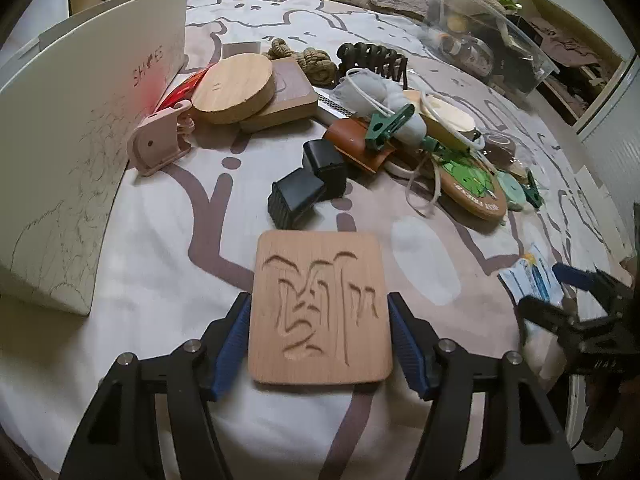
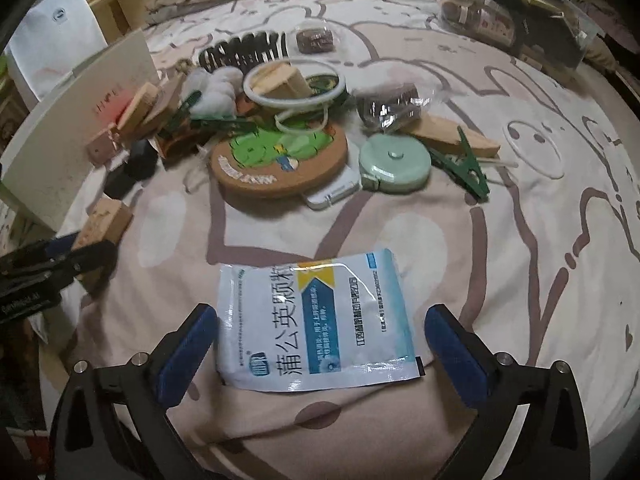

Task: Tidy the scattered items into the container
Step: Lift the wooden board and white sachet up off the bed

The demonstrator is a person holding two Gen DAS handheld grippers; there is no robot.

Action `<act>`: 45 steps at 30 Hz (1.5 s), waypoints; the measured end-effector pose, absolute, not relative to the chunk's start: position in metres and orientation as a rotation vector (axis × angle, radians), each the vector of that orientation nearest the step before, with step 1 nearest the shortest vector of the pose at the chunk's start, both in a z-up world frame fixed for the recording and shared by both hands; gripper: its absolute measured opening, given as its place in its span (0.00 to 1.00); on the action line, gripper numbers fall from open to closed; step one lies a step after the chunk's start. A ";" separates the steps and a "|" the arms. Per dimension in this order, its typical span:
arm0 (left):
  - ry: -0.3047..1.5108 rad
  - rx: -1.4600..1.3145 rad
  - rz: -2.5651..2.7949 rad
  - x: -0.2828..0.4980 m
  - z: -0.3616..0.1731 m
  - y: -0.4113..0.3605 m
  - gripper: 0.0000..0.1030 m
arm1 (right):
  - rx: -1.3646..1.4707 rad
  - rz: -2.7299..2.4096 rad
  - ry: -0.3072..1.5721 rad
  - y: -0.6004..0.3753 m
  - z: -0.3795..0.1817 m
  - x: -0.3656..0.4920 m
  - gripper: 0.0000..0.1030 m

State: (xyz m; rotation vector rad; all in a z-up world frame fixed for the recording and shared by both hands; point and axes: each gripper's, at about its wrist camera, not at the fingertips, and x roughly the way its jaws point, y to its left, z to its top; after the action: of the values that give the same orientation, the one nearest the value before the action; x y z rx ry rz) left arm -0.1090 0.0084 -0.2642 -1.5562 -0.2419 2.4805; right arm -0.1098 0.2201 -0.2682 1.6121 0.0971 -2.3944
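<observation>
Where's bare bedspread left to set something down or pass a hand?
Free: the strip between the carved wooden tile and the white box; the stretch right of the sachet, below the green peg. Crowded: the pile around the cork coaster, back to the clear bin.

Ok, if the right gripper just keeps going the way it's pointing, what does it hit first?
Most likely the sachet, which lies flat on the bedspread between the open fingers of the right gripper. Neither pad touches it. Depth is hard to judge, so the pads may meet the bedspread beside it just as soon.
</observation>
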 end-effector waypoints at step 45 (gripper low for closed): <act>-0.219 -1.549 2.465 -0.099 -0.251 -0.005 0.61 | 1.594 -2.452 0.104 0.212 -0.259 -0.098 0.73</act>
State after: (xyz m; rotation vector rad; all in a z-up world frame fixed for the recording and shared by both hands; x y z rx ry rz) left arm -0.0987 -0.0049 -0.2509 -1.5488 -0.2194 2.4651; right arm -0.0980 0.2118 -0.2591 1.5936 0.1038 -2.4524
